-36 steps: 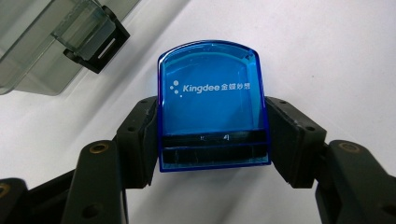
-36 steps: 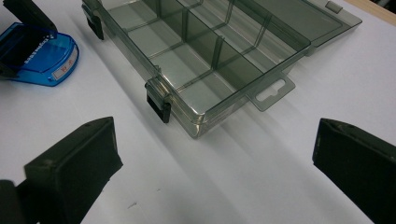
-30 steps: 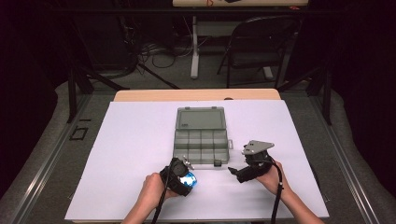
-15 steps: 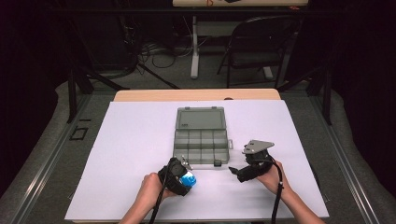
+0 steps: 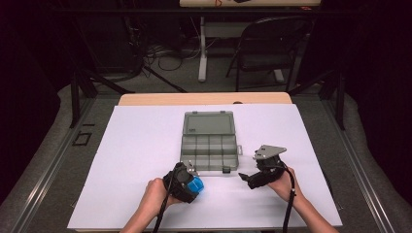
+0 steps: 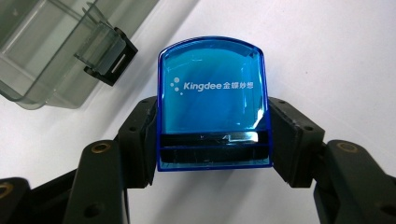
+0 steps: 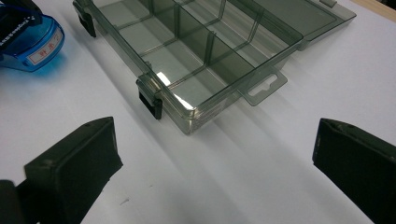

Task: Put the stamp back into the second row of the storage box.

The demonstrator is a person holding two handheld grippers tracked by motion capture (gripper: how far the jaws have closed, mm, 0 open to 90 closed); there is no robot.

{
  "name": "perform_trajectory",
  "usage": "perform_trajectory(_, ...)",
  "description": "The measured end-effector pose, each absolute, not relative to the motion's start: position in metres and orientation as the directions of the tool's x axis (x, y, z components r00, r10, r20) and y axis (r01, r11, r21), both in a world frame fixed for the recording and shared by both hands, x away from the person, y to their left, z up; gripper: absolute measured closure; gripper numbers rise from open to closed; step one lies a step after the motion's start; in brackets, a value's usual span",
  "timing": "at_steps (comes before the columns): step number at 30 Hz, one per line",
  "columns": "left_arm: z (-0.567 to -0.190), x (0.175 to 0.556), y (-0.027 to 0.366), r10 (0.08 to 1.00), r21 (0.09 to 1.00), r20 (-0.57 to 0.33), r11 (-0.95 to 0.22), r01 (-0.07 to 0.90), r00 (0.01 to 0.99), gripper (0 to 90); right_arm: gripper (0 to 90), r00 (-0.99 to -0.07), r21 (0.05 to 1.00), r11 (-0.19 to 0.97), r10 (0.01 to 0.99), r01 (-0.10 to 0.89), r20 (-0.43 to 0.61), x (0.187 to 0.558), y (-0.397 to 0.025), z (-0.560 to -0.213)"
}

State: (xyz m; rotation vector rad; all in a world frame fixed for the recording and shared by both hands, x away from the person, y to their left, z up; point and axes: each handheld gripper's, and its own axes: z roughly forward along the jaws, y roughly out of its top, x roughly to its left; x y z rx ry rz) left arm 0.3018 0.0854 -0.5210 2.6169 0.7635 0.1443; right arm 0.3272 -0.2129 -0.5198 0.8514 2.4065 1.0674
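Near the front edge of the worktop [image 5: 145,145], the blue stamp [image 6: 214,100] is clamped by its two sides in the left tongs [image 5: 187,183], just short of the open organiser box [image 5: 210,145]. The right tongs [image 5: 250,178] are held apart and empty beside the box's front right corner. For a clean placement, the stamp should be lifted clear of the front wall and latch [image 6: 111,58], kept level, centred over one compartment, and released only once it is lowered inside.

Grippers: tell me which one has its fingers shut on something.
The left gripper: its fingers clamp the blue stamp. The right gripper is open, beside the organizer box.
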Motion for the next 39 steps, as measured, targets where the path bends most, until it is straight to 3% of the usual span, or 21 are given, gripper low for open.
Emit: perform_trajectory(39, -0.494, 0.305, 0.091, 0.436, 0.456, 0.054, -0.811, 0.366, 0.899, 41.1, 0.0, -0.738, 0.766, 0.523, 0.668, 0.374, -0.096, 0.329, -0.218, -0.518)
